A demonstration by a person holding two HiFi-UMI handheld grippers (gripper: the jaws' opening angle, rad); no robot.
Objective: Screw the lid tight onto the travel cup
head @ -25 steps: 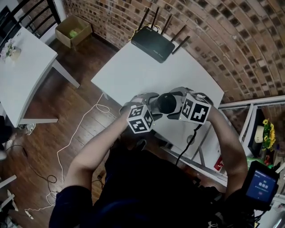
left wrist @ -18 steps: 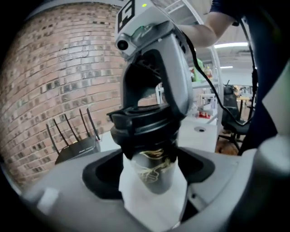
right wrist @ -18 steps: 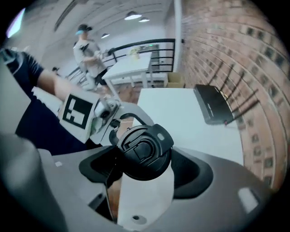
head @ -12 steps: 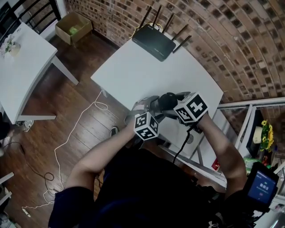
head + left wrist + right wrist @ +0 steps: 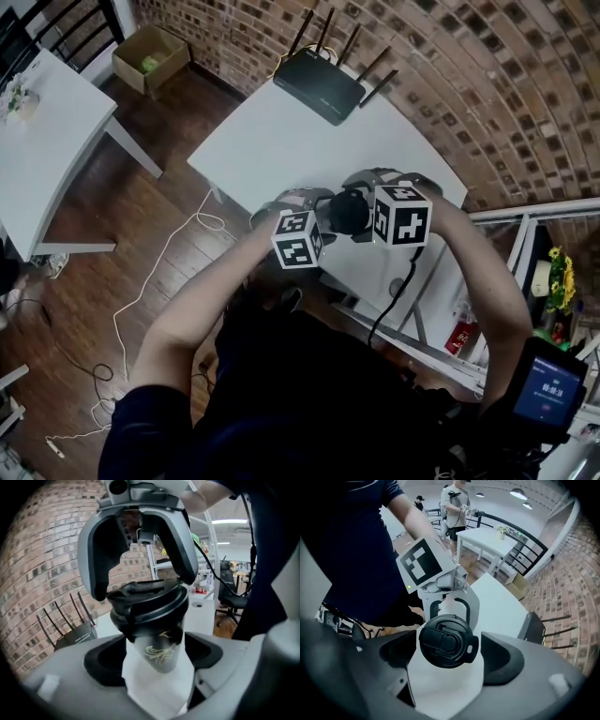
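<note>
One travel cup point(image 5: 161, 654), body hidden from above, under lid point(image 5: 349, 214)

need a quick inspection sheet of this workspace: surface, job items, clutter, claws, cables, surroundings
surface: white table, nothing spilled seen
job's things: travel cup upright towards the table's near edge, black lid sitting on it
clutter: black router with antennas at the far edge
grippers: left claw shut on the cup's body; right claw opening around the lid, pads seemingly just off it
cables: black cable hangs below the right claw; white cable loops over the floor
surroundings: brick wall, wooden floor, second white table, cardboard box
</note>
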